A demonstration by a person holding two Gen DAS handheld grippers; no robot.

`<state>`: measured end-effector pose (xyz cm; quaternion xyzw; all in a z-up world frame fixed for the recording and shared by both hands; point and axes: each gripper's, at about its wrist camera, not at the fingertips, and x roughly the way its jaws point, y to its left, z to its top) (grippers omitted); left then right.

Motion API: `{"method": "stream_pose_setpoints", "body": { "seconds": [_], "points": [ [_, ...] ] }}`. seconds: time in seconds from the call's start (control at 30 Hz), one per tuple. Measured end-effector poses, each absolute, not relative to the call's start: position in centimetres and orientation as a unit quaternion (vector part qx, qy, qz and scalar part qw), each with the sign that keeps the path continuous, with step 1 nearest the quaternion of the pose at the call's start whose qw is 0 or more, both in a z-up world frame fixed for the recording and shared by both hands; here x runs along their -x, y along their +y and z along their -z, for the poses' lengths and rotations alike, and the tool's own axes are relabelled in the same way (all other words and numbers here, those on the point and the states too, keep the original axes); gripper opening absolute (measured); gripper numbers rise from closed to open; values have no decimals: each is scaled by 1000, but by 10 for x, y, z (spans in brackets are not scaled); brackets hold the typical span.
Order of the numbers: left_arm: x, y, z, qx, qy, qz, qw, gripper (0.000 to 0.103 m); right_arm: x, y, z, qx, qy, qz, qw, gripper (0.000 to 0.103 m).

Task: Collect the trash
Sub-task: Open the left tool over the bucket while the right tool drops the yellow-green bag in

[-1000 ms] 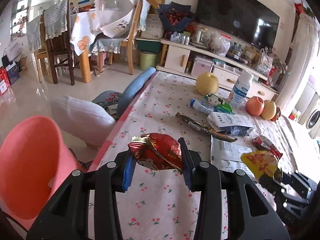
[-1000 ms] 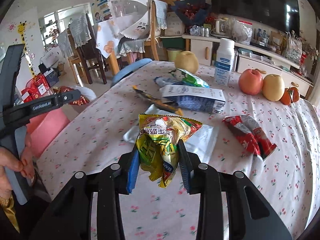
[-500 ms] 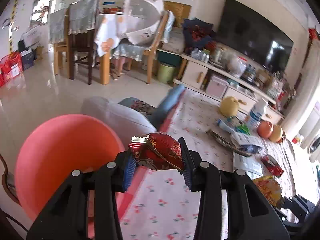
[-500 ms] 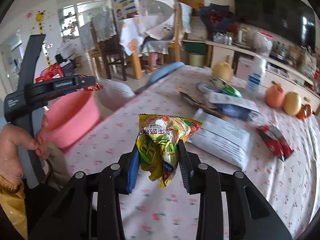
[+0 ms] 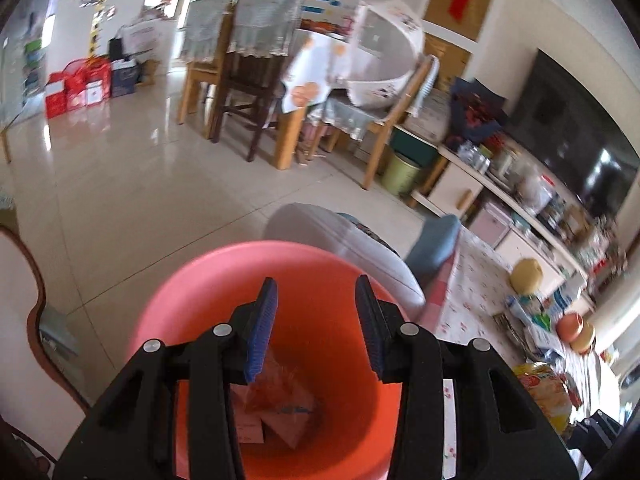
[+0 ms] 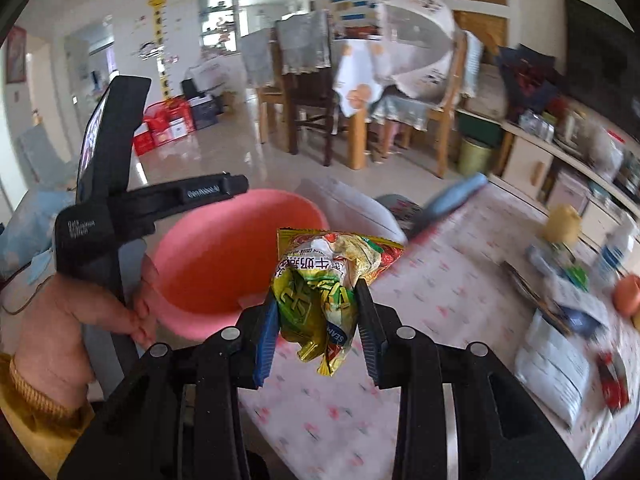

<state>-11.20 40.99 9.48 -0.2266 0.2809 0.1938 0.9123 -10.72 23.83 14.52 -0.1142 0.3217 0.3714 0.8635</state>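
Observation:
My left gripper (image 5: 316, 292) hangs over the mouth of the pink bin (image 5: 208, 280), its jaws apart with nothing between them. Down inside the bin a crumpled reddish wrapper (image 5: 280, 380) shows beside some paper scraps. My right gripper (image 6: 316, 296) is shut on a crumpled yellow-green snack wrapper (image 6: 320, 272), above the table edge just right of the pink bin (image 6: 216, 248). In the right wrist view a hand (image 6: 80, 320) holds the left gripper (image 6: 224, 188) over the bin's rim. The yellow wrapper (image 5: 540, 392) also appears at the lower right of the left wrist view.
The table with a cherry-print cloth (image 6: 460, 280) carries a white paper bag (image 6: 556, 376), a red wrapper (image 6: 612, 380), a pear (image 6: 562, 222), a bottle (image 6: 616, 248) and an apple (image 6: 628, 296). A grey cushion (image 5: 340, 240) and a blue chair back (image 5: 432, 244) stand behind the bin.
Both grippers swung left from the table toward the pink bin. The red wrapper that sat in the left jaws is gone from them. The right gripper still holds its wrapper.

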Motion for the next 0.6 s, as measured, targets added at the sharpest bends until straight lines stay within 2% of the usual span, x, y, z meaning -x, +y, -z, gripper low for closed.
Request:
{"method": "stream_pose_setpoints", "body": {
  "seconds": [0.17, 0.27, 0.33, 0.37, 0.4, 0.5, 0.57, 0.6],
  "points": [
    [117, 432, -90, 245, 280, -210, 904, 42, 97, 278, -140, 122, 326, -394, 851, 38],
    [119, 441, -88, 250, 278, -221, 901, 42, 90, 298, -131, 123, 339, -397, 844, 42],
    [119, 442, -89, 242, 277, -232, 900, 46, 86, 302, -126, 111, 346, -407, 838, 58],
    [119, 441, -88, 239, 278, -235, 900, 52, 84, 300, -126, 104, 348, -405, 839, 78],
    [118, 441, -88, 234, 280, -239, 900, 54, 85, 298, -124, 95, 348, -403, 841, 85],
    [119, 440, -89, 228, 277, -246, 900, 65, 89, 287, -124, 77, 350, -401, 843, 88],
    [119, 438, -89, 223, 275, -250, 901, 76, 91, 278, -123, 82, 346, -385, 851, 91],
    [118, 436, -90, 221, 275, -251, 901, 78, 91, 275, -124, 83, 345, -382, 853, 91]
  ]
}}
